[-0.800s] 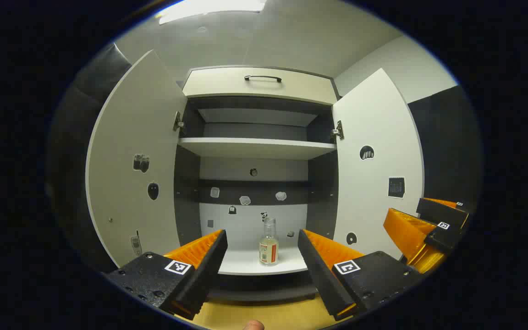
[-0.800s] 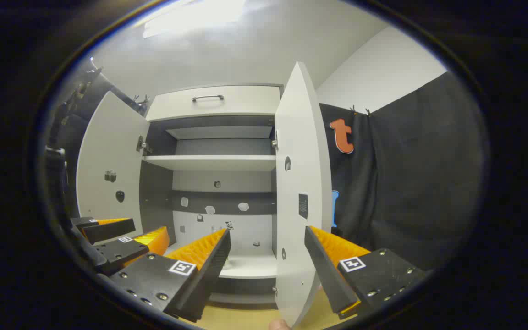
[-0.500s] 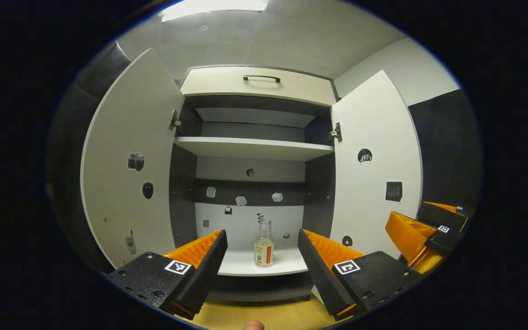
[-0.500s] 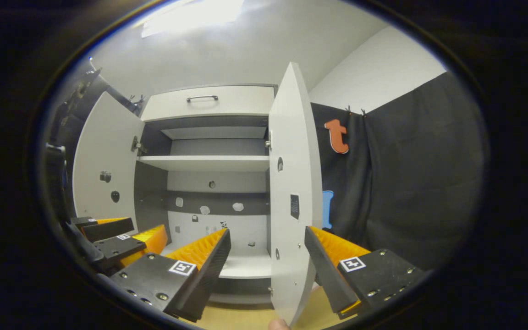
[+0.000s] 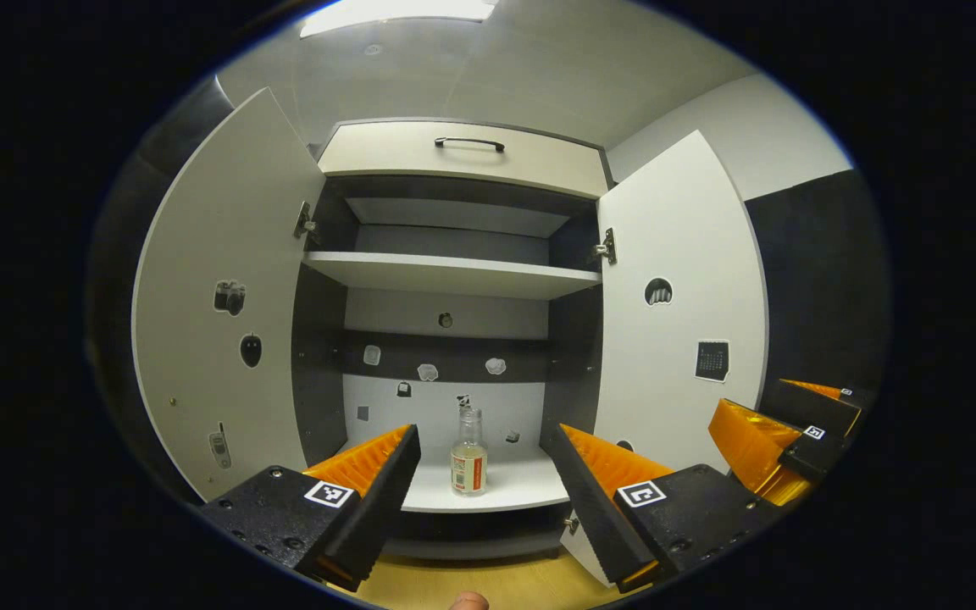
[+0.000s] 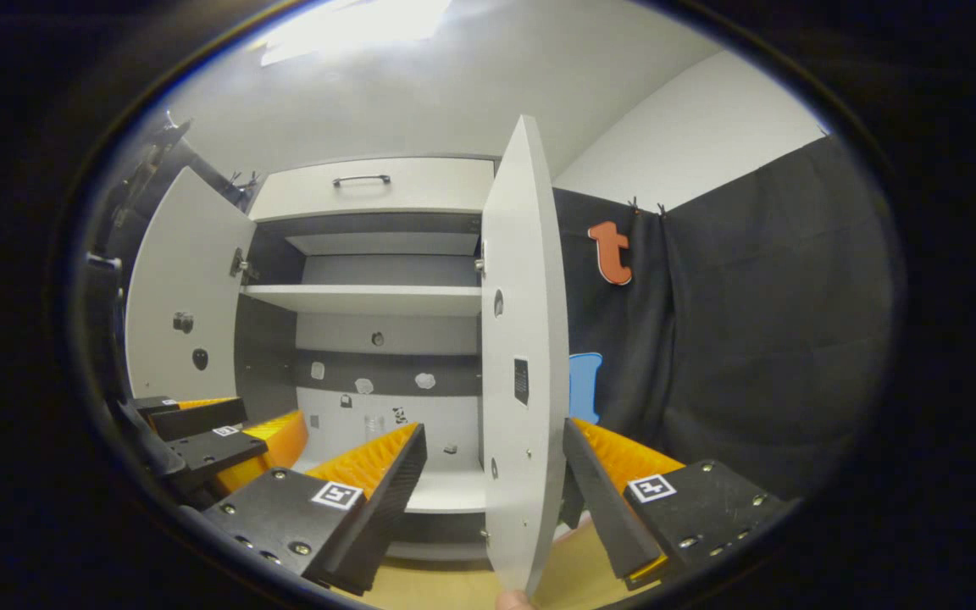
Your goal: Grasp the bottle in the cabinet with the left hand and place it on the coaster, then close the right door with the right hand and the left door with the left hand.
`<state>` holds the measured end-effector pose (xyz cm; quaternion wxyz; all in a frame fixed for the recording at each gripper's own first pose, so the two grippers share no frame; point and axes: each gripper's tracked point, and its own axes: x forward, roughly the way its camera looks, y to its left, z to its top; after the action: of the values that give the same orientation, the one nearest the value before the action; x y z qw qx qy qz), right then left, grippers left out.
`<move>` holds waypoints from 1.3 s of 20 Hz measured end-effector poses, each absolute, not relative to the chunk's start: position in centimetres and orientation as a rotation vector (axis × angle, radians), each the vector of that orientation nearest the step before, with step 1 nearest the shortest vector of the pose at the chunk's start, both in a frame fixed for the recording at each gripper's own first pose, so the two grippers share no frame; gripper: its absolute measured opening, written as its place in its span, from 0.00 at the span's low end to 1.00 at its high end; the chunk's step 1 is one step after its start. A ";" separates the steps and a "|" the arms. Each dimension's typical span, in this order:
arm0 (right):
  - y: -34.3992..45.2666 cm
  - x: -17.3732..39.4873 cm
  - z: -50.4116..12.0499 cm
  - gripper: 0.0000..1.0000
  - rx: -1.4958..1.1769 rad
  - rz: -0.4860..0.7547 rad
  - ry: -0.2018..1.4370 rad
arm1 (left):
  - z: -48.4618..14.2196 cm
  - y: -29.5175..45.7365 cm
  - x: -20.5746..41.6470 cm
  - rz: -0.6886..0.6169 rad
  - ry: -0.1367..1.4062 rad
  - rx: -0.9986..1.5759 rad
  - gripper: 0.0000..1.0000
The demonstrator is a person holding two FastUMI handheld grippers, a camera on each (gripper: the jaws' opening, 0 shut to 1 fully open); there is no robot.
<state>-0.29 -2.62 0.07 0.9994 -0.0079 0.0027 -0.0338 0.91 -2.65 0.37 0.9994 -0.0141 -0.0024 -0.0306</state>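
A small clear bottle [image 5: 468, 462] with a red-and-white label stands upright on the cabinet's bottom shelf [image 5: 513, 487]. My left gripper [image 5: 481, 500] is open in front of the cabinet, well short of the bottle, which shows between its fingers. Both cabinet doors stand open: the left door [image 5: 225, 296] and the right door [image 5: 679, 313]. In the right gripper view the right door [image 6: 518, 339] is seen edge-on, and its lower edge lies between the fingers of my open right gripper [image 6: 492, 500] without being pressed. The left gripper [image 6: 217, 436] shows at the far left there.
A closed drawer with a dark handle [image 5: 468, 144] tops the cabinet, and an empty upper shelf [image 5: 454, 275] sits below it. Wooden tabletop [image 5: 471, 585] lies under the cabinet front. Black cloth wall [image 6: 751, 339] hangs to the right of the right door. The right gripper [image 5: 780, 436] shows low right.
Both views have slid rightward, so the cabinet and bottle sit further left. In the right gripper view the right door's edge has moved in between the fingers.
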 end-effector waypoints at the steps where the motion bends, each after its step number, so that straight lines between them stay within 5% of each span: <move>1: -2.6 -0.3 0.1 0.98 -0.016 -0.068 0.005 | 0.3 -2.7 1.0 -0.061 -0.004 -0.029 0.97; 14: -3.1 -0.6 -0.2 0.98 -0.028 -0.066 0.005 | -2.0 -1.8 5.3 -0.039 0.060 0.029 0.98; 26: -5.7 -1.3 0.4 0.98 -0.046 -0.156 -0.027 | -8.1 -1.1 19.5 -0.028 0.158 0.071 0.96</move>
<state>-1.33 -5.69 0.38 0.9966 -0.0231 -0.0136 -0.0777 19.53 -1.15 -8.14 0.9962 0.0354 0.0789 -0.0140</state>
